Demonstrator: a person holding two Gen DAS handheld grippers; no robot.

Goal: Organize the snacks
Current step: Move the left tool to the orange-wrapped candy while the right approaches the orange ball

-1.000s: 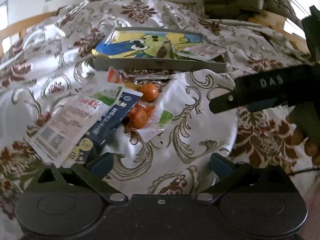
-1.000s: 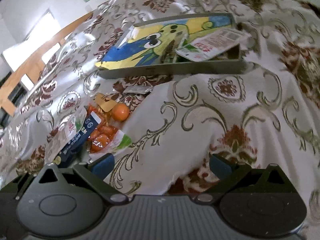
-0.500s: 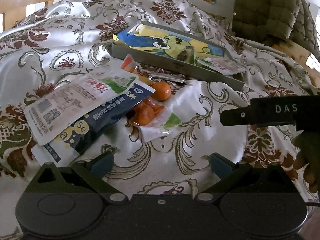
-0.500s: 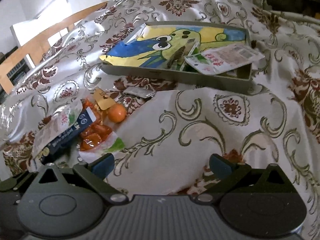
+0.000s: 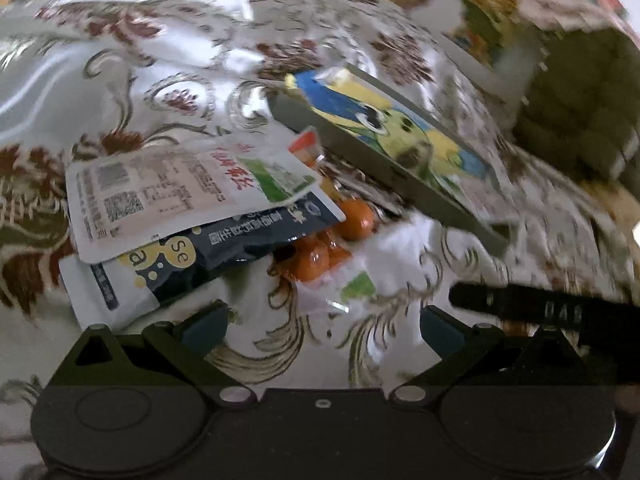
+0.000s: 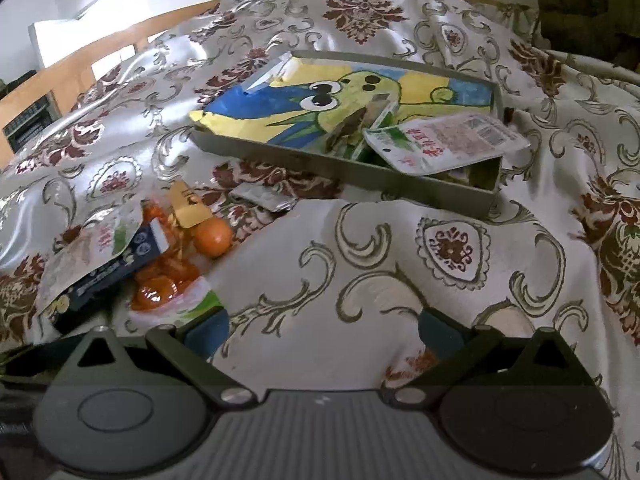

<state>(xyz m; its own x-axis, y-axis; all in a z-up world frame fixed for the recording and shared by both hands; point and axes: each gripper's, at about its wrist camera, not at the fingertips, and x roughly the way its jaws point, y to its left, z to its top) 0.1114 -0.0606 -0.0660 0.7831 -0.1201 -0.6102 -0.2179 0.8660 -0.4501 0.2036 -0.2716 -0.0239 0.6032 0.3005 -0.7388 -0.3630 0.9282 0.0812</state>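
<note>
Snacks on a bed covered by a damask-patterned cloth (image 6: 400, 248), seen from both wrist cameras. A shallow grey tray (image 6: 400, 178) lined with a cartoon-frog picture lies toward the far side of the bed; a white snack pouch (image 6: 444, 142) rests in its right end, overhanging the rim. Near the tray's front wall a small silver wrapper (image 6: 264, 197) lies on the cloth.

Toward the bed's left side a loose pile holds a white pouch with red lettering (image 5: 188, 192) lying on top of a dark blue packet (image 5: 224, 248); touching these is a clear bag of orange candies (image 5: 316, 260), and 1 round orange candy (image 5: 356, 220) lies just beside it.

Left gripper (image 5: 322, 326): released, its 2 fingers spread above bare cloth just in front of the pile, grasping nothing. Right gripper (image 6: 324, 328): likewise released and empty, over the cloth in front of the tray. The left-wrist view is motion-blurred; a black finger (image 5: 520, 306) of the right gripper crosses its right edge.
</note>
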